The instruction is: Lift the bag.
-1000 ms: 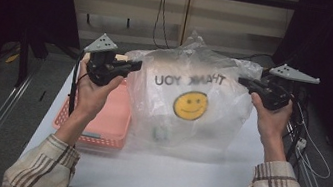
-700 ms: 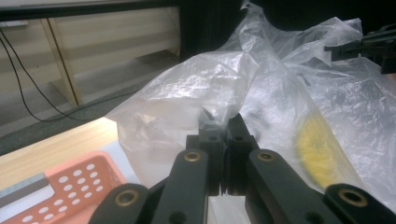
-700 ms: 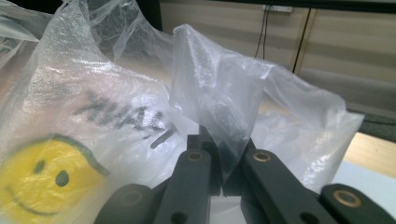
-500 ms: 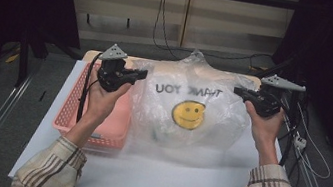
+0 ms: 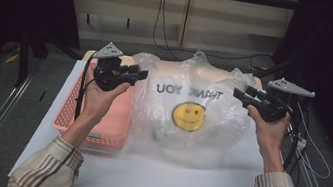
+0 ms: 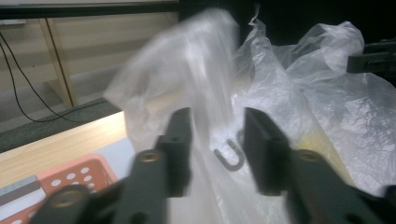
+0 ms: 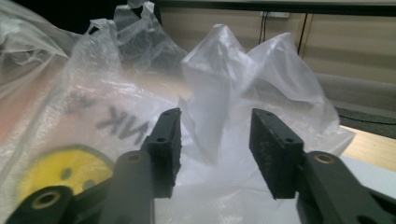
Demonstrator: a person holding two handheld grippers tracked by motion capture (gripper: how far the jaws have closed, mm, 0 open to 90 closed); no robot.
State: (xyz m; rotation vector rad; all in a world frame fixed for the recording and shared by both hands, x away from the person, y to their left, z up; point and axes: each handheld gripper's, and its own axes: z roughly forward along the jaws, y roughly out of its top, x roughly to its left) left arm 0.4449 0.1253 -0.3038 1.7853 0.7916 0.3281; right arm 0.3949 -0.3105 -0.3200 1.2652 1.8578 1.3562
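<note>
A clear plastic bag (image 5: 185, 122) with a yellow smiley face and "THANK YOU" printed on it rests on the white table (image 5: 152, 172). My left gripper (image 5: 141, 73) is at the bag's left top corner and my right gripper (image 5: 238, 93) at its right top corner. In the left gripper view the gripper (image 6: 217, 121) is open, its jaws just having been opening, with a blurred bag handle (image 6: 205, 70) loose between them. The right gripper (image 7: 215, 116) has likewise just been opening, and a fold of the bag (image 7: 210, 93) stands between its pads, unpressed.
A pink perforated basket (image 5: 99, 118) sits on the table left of the bag, partly under my left hand. A wooden board (image 6: 60, 144) lies along the table's far edge. Cables hang on the back wall and trail at the right side.
Both grippers' jaws have gone from shut on the bag's top corners to open. The bag has slumped lower and spread out on the table.
</note>
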